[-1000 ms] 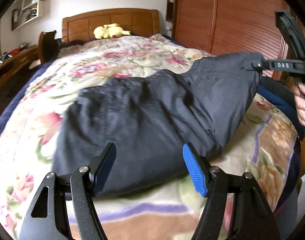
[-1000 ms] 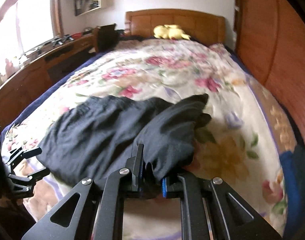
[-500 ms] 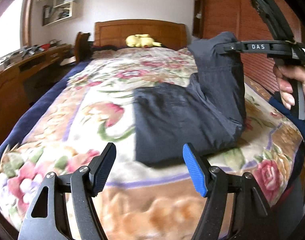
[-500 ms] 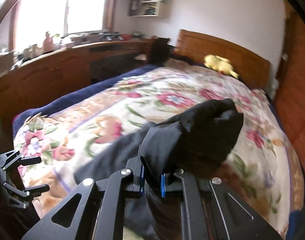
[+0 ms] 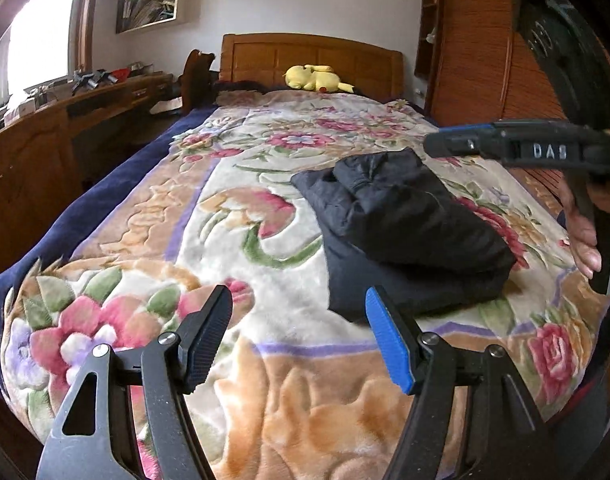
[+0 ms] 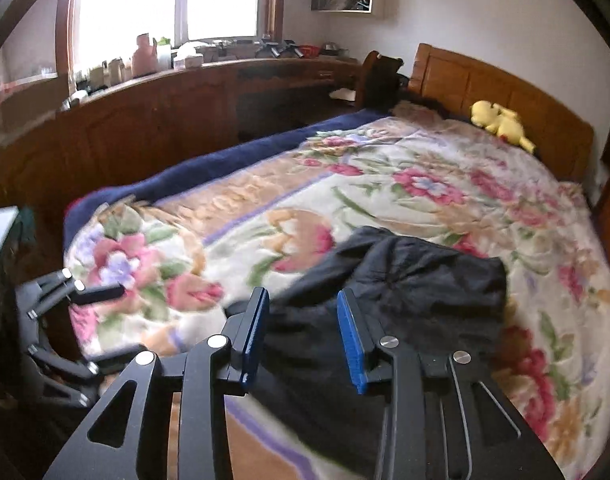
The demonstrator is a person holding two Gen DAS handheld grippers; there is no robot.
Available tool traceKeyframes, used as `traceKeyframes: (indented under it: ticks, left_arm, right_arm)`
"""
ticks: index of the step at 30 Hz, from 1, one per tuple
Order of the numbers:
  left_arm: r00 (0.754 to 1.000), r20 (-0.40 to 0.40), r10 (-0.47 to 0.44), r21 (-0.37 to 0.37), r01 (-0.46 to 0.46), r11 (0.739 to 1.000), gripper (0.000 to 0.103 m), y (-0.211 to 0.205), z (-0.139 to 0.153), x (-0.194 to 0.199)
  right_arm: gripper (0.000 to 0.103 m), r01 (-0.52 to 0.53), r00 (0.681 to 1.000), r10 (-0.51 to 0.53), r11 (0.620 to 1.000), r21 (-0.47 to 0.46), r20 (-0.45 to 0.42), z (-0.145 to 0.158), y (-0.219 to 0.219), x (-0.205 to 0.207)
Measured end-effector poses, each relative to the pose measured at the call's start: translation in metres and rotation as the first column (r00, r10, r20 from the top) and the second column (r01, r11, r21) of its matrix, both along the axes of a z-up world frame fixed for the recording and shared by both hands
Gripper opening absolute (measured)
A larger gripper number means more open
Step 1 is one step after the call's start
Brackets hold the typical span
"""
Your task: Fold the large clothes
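Both grippers hover empty over the folded dark garment (image 5: 409,232): left gripper (image 5: 299,338) wide, right gripper (image 6: 303,336) just parted.

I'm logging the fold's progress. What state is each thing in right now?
Dark garment: folded into a bundle, lying free on the floral blanket.
Right gripper: open, jaws have just been opening, nothing pinched.
Left gripper: open, empty.
Yellow plush toy: lying by the headboard.

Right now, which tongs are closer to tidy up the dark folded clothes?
Probably the right tongs. Their jaws have just been opening, letting go, and they hang right over the dark folded clothes. The left tongs are open too, but sit back by the bed's foot edge.
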State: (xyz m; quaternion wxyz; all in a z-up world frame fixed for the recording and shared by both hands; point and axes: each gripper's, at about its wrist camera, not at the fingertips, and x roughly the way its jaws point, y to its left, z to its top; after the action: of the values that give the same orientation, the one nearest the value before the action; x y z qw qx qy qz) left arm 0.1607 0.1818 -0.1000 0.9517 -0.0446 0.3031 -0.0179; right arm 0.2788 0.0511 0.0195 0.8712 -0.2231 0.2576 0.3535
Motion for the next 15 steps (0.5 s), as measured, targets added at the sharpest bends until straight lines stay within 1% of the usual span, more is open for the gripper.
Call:
traceKeyframes:
  ticks: [3, 5, 7, 10, 11, 12, 13, 15]
  left_arm:
    - [1.0, 0.003, -0.02, 0.006, 0.02, 1.0, 0.07, -0.008, 0.001, 0.001]
    - [1.0, 0.001, -0.028, 0.013, 0.028, 1.0, 0.07, -0.014, 0.001, 0.004]
    - [0.999, -0.001, -0.034, 0.017, 0.034, 0.999, 0.07, -0.017, 0.001, 0.005]
    - [0.999, 0.001, -0.037, 0.018, 0.037, 0.999, 0.07, -0.021, 0.002, 0.007]
    - [0.999, 0.003, -0.038, 0.018, 0.038, 0.999, 0.07, -0.022, 0.003, 0.008]
    - [0.999, 0.005, -0.038, 0.018, 0.038, 0.999, 0.07, -0.022, 0.003, 0.008]
    - [0.999, 0.007, -0.037, 0.017, 0.037, 0.999, 0.07, -0.022, 0.004, 0.008]
    - [0.999, 0.009, -0.036, 0.016, 0.036, 0.999, 0.07, -0.023, 0.004, 0.008]
  right_arm:
    - [0.037, 0.043, 0.999, -0.043, 0.998, -0.042, 0.019, -0.008, -0.007, 0.002]
    - [0.037, 0.075, 0.997, -0.074, 0.996, -0.048, 0.016, -0.013, -0.02, 0.004]
    - [0.037, 0.113, 0.994, -0.113, 0.992, -0.049, 0.004, -0.026, -0.035, 0.006]
    - [0.036, 0.173, 0.983, -0.176, 0.983, -0.055, -0.047, -0.051, -0.049, 0.021]
    - [0.035, 0.2, 0.976, -0.204, 0.978, -0.052, -0.081, -0.064, -0.055, 0.026]
    - [0.032, 0.206, 0.971, -0.211, 0.977, -0.057, -0.114, -0.079, -0.056, 0.03]
    - [0.032, 0.191, 0.972, -0.196, 0.98, -0.052, -0.13, -0.09, -0.056, 0.032]
    - [0.032, 0.165, 0.977, -0.168, 0.986, -0.034, -0.134, -0.106, -0.052, 0.027]
